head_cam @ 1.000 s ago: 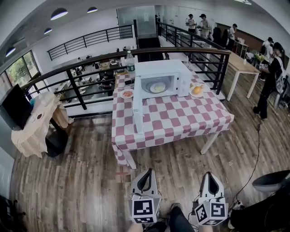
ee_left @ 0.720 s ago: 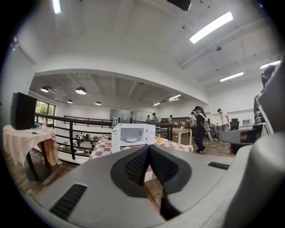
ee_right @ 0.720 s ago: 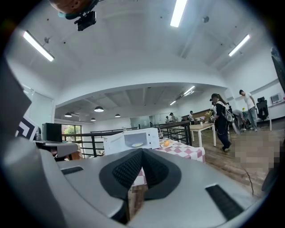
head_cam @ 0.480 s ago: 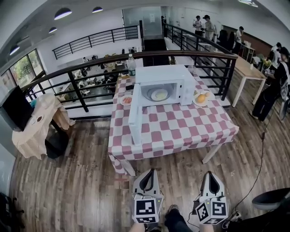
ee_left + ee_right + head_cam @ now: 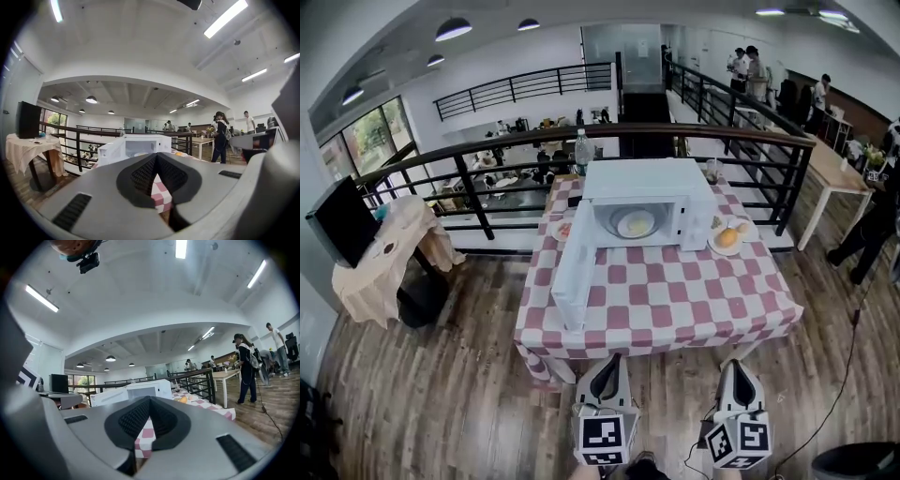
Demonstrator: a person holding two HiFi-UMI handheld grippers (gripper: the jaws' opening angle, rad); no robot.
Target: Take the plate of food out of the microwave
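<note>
**Status:** approach stage, nothing gripped. The left tool [image 5: 608, 364] and the right tool [image 5: 738, 367] hang low in front of the tabletop [image 5: 675, 305], well apart from the microwave [image 5: 647, 178]. In each gripper view the jaws are pressed together with nothing between them.

**Task item:** the plate of food [image 5: 636, 223] lies inside the microwave cavity and shows through the opening. The microwave door [image 5: 576, 277] stands wide open to the left, so nothing blocks the way in.

**Recommendations:**
- Spread the jaws before entering the cavity.
- Come in low and level, and pinch the near rim of the plate.
- Keep clear of the door edge and the cavity walls.
- Draw the plate straight out and flat so the food does not slide.
- Use the free tool to steady the opposite rim once it is outside.

**Caution:** a second plate [image 5: 727, 237] with orange food sits just right of the microwave, and a small plate [image 5: 563, 227] sits behind the door. Neither is the target.
</note>
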